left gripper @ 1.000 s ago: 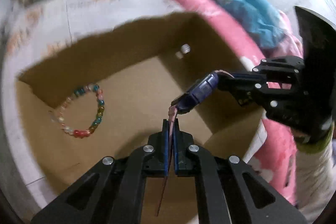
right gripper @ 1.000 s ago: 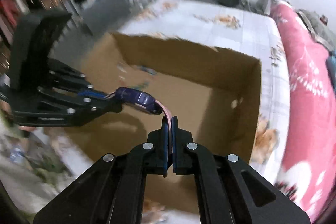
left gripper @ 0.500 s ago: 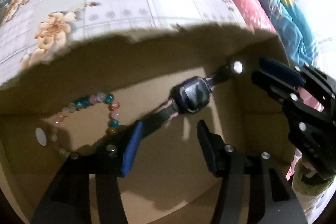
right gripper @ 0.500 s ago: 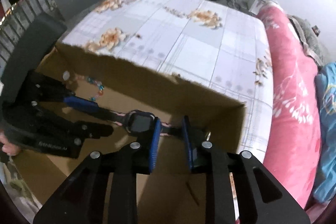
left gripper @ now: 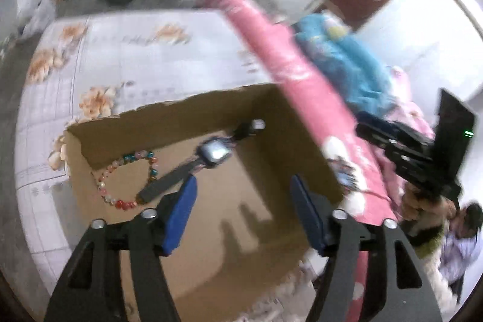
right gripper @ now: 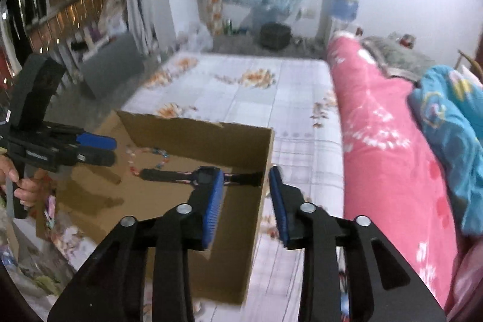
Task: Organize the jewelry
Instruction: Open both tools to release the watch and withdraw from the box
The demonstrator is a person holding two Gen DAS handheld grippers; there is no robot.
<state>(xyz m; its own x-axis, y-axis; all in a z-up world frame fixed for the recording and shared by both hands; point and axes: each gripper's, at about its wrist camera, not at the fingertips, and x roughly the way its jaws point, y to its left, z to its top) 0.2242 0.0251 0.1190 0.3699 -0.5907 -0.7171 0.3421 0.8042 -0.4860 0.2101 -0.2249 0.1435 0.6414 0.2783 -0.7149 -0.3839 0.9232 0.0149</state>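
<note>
A dark watch (left gripper: pixel 212 154) with a pink-lined strap lies flat on the floor of the open cardboard box (left gripper: pixel 181 122), beside a bracelet of coloured beads (left gripper: pixel 129 180). My left gripper (left gripper: pixel 243 210) hangs above the box's near side; its jaws are opening, with nothing between the blue pads. In the right wrist view the watch (right gripper: pixel 205 175) lies just beyond my right gripper (right gripper: pixel 246 204), whose jaws are also opening, empty, over the box's right wall (right gripper: pixel 241 246). Each gripper shows in the other's view: the left gripper (right gripper: pixel 111 151), the right gripper (left gripper: pixel 366 125).
The box stands on a bed with a floral sheet (right gripper: pixel 256 98). A rolled pink blanket (right gripper: pixel 392 171) and a blue blanket (right gripper: pixel 452 125) lie along the right. A water dispenser (right gripper: pixel 344 5) stands at the far wall. A person (left gripper: pixel 465 237) sits at the lower right.
Both grippers, which were shut on the watch's strap ends, have opened and let it go. The watch now lies on the box floor, and both grippers have lifted back.
</note>
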